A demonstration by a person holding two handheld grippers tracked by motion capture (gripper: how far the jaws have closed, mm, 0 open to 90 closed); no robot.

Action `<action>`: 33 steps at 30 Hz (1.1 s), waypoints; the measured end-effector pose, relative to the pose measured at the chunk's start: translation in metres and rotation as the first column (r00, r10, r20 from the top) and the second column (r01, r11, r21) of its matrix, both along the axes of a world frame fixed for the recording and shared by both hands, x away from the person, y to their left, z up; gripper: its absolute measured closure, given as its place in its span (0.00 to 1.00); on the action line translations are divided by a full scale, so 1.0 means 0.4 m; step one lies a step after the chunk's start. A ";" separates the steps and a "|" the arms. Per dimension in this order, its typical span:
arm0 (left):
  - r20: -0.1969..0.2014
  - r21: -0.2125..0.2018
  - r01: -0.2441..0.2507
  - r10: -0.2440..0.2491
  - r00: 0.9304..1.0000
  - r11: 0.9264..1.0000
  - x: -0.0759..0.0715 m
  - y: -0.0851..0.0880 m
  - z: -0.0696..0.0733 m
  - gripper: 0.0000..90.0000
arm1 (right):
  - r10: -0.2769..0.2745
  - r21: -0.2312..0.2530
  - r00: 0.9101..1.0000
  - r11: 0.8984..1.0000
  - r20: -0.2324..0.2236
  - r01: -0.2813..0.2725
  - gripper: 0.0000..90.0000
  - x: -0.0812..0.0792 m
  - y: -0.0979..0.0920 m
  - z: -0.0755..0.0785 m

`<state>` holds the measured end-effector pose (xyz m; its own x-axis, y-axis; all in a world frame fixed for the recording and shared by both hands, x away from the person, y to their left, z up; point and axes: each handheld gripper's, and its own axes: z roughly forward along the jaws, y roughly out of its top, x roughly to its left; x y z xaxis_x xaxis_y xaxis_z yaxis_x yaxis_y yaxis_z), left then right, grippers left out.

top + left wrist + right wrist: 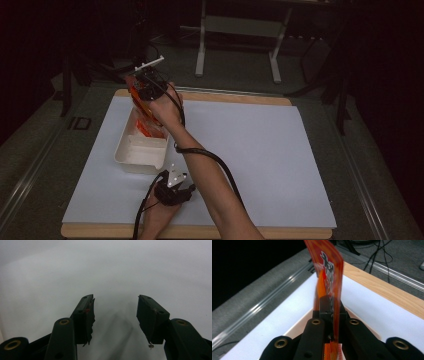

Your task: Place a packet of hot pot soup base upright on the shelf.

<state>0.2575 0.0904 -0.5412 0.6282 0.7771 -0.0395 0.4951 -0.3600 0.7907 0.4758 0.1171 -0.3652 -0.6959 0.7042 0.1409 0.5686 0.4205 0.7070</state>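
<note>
My right gripper [141,92] is raised over the far end of a white rectangular bin [123,150] and is shut on an orange packet [331,270] with dark print, held upright. The packet [135,96] hangs above the bin, where another orange packet [146,129] lies at the far end. My right gripper [329,311] pinches the packet's lower part between its jaws. My left gripper [175,187] rests low near the table's front edge, just in front of the bin. In its own view my left gripper [115,312] is open over the bare white sheet, with nothing between the jaws.
A white sheet [260,150] covers a wooden table [240,98]. Grey carpet and a metal floor rail [262,305] run along the left side. A white metal stand [237,30] and cables sit on the floor beyond the table.
</note>
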 end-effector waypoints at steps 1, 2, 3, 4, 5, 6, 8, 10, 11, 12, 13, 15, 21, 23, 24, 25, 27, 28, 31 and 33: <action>-0.001 -0.002 0.000 0.000 1.000 1.000 0.000 0.001 0.000 0.53 | 0.001 0.001 1.000 1.000 -0.002 -0.001 1.00 0.002 0.003 -0.005; -0.001 -0.001 0.001 -0.001 1.000 1.000 0.000 0.001 0.000 0.53 | 0.005 0.002 1.000 1.000 -0.009 -0.005 1.00 0.003 0.007 -0.014; -0.001 0.000 0.003 -0.003 1.000 1.000 0.000 0.001 0.000 0.53 | 0.008 -0.006 1.000 1.000 -0.005 -0.008 1.00 0.003 0.011 -0.018; 0.001 0.002 0.000 0.000 1.000 1.000 0.000 0.001 0.000 0.53 | 0.007 -0.029 1.000 1.000 0.014 -0.007 1.00 -0.001 0.018 -0.024; 0.002 0.000 -0.002 0.002 1.000 1.000 0.000 -0.001 0.000 0.53 | 0.012 -0.053 1.000 0.999 0.028 -0.010 1.00 -0.004 0.023 -0.030; 0.003 0.000 -0.003 0.003 1.000 1.000 0.000 -0.001 0.000 0.53 | 0.012 -0.084 0.999 0.996 0.042 -0.009 1.00 -0.009 0.030 -0.037; 0.005 0.000 -0.004 0.004 1.000 1.000 -0.001 -0.001 -0.001 0.53 | 0.018 -0.110 0.998 0.994 0.060 -0.011 1.00 -0.018 0.039 -0.046; 0.006 0.002 -0.003 0.003 1.000 1.000 -0.001 -0.001 0.000 0.53 | 0.020 -0.111 0.998 0.994 0.056 -0.013 1.00 -0.022 0.043 -0.049; 0.007 0.004 -0.003 0.003 1.000 1.000 -0.001 -0.001 0.000 0.53 | 0.021 -0.116 0.998 0.993 0.063 -0.014 1.00 -0.024 0.045 -0.049; 0.008 0.006 -0.003 0.003 1.000 1.000 -0.001 -0.001 0.000 0.53 | 0.019 -0.130 0.996 0.992 0.085 -0.008 0.99 -0.030 0.047 -0.047; 0.009 0.007 -0.004 0.003 1.000 1.000 -0.001 -0.001 0.000 0.53 | 0.019 -0.137 0.995 0.991 0.099 -0.005 0.99 -0.033 0.047 -0.046; 0.011 0.008 -0.005 0.005 1.000 1.000 -0.001 -0.001 0.000 0.53 | 0.024 -0.141 0.991 0.990 0.131 -0.006 0.97 -0.047 0.043 -0.032; 0.011 0.012 -0.004 0.003 1.000 1.000 -0.001 0.000 0.000 0.53 | 0.006 -0.170 0.987 0.985 0.160 0.022 0.89 -0.057 0.018 -0.004; 0.010 0.009 -0.004 0.004 1.000 1.000 -0.001 -0.002 0.000 0.53 | 0.007 -0.169 0.987 0.985 0.161 0.021 0.88 -0.059 0.013 -0.001; 0.011 0.011 -0.005 0.005 1.000 1.000 -0.001 -0.002 0.000 0.53 | 0.007 -0.170 0.985 0.985 0.170 0.022 0.86 -0.062 0.004 0.005; 0.012 0.013 -0.006 0.006 1.000 1.000 -0.001 -0.002 0.000 0.53 | 0.009 -0.172 0.984 0.985 0.177 0.022 0.86 -0.064 -0.003 0.009; 0.014 0.013 -0.007 0.007 1.000 1.000 -0.001 -0.002 0.000 0.53 | 0.011 -0.168 0.982 0.986 0.187 0.021 0.83 -0.070 -0.015 0.020; 0.014 0.013 -0.007 0.007 1.000 1.000 -0.001 -0.002 0.000 0.53 | 0.013 -0.161 0.982 0.987 0.189 0.018 0.83 -0.072 -0.021 0.027; 0.013 0.012 -0.010 0.009 1.000 1.000 -0.001 -0.002 0.000 0.53 | 0.023 -0.151 0.979 0.989 0.201 0.008 0.82 -0.084 -0.037 0.047; 0.013 0.012 -0.007 0.007 1.000 1.000 -0.001 -0.002 0.000 0.53 | 0.033 -0.148 0.979 0.989 0.203 -0.003 0.82 -0.095 -0.049 0.059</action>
<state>0.2572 0.0895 -0.5412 0.6233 0.7817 -0.0220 0.4875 -0.3664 0.7925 0.4377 0.0977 -0.3417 -0.7122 0.6934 -0.1093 0.4097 0.5370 0.7374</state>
